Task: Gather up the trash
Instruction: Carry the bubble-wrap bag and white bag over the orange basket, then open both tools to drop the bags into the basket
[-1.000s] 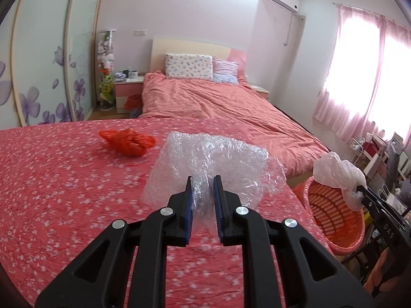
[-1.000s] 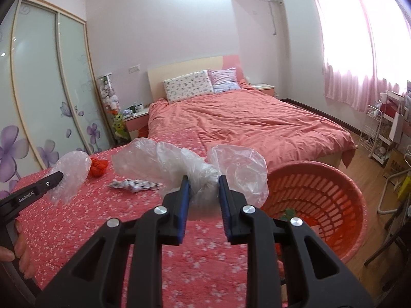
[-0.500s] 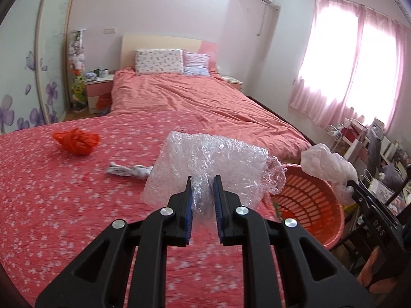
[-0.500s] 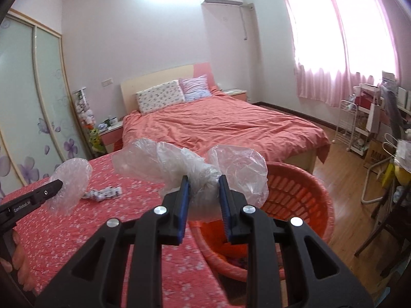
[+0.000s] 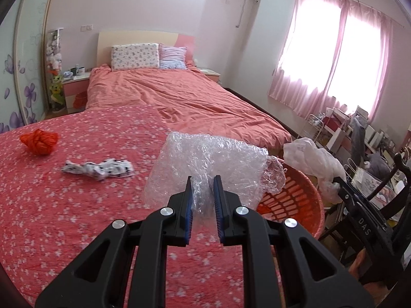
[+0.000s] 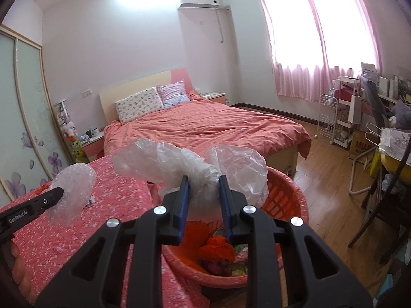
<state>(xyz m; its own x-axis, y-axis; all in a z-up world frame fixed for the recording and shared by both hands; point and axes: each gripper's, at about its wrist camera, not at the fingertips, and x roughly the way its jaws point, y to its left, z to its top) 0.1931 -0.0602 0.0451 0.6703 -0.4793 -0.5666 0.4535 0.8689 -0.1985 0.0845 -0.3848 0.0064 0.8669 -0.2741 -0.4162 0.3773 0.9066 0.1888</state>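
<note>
My left gripper [image 5: 202,192] is shut on a crumpled sheet of bubble wrap [image 5: 210,164], held above the red floral cloth near the orange basket [image 5: 295,200]. My right gripper [image 6: 203,192] is shut on a clear plastic bag [image 6: 190,164] and holds it over the orange basket [image 6: 287,195], which has trash inside. The bubble wrap also shows in the right wrist view [image 6: 72,192], and the plastic bag in the left wrist view [image 5: 313,161]. A red crumpled bag [image 5: 39,141] and a black-and-white wrapper [image 5: 100,168] lie on the cloth.
A bed with a coral cover [image 5: 179,95] lies beyond the cloth. A dark chair [image 5: 385,205] and cluttered shelves [image 6: 359,107] stand to the right on the wood floor. A wardrobe with purple flowers [image 6: 25,128] lines the left wall.
Both grippers have swung right toward the basket with their loads still held. The basket's inside has come into the right wrist view, under the plastic bag.
</note>
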